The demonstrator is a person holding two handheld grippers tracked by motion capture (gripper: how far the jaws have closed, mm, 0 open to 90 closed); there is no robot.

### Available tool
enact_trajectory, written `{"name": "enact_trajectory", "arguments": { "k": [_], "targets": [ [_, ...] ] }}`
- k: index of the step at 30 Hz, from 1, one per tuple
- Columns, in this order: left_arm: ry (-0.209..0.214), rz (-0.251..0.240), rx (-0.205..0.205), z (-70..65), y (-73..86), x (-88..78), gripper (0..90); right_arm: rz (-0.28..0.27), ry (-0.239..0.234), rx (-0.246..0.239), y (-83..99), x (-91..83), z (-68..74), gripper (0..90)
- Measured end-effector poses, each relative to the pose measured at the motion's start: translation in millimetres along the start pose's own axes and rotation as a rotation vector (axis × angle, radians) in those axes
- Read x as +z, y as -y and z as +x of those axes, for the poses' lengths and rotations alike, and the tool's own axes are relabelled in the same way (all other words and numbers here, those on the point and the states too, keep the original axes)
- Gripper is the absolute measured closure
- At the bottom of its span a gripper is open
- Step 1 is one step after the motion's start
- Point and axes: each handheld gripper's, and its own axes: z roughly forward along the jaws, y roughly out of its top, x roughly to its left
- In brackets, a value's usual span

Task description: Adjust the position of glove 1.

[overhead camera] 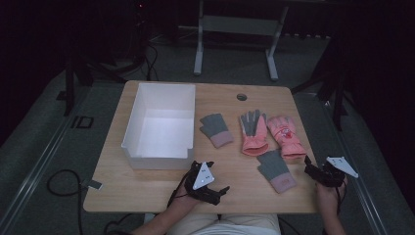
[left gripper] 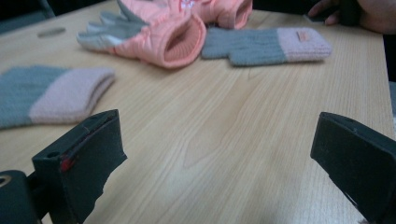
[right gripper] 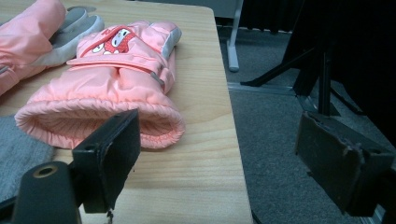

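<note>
Both pairs of fingers released, gripping nothing: my left gripper (overhead camera: pixel 208 188) and right gripper (overhead camera: pixel 318 171) rest near the table's (overhead camera: pixel 147 191) front edge; beyond lie grey gloves (overhead camera: pixel 275 170), pink mittens (overhead camera: pixel 285 136), then the box (overhead camera: pixel 161 122).

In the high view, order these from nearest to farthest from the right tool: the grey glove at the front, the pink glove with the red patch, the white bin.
1. Grey glove, just left of the right tool.
2. Pink glove with the red patch, behind it.
3. White bin, far left.
</note>
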Motion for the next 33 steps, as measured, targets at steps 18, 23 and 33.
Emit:
{"name": "enact_trajectory", "arguments": {
  "k": [18, 23, 33],
  "targets": [
    [0.003, -0.031, -0.033, 1.7, 1.2, -2.0, 2.3, 0.044, -0.040, 0.014, -1.0, 2.7, -1.9, 14.2],
    [0.007, -0.031, -0.029, 1.6, 1.2, -2.2, 2.3, 0.070, -0.030, 0.010, -1.7, 4.7, -0.9, 14.1],
    [0.018, -0.032, -0.031, 2.0, 1.2, -2.3, 2.2, 0.180, 0.012, 0.017, -3.2, 7.9, -0.5, 15.1]
  ]
}}
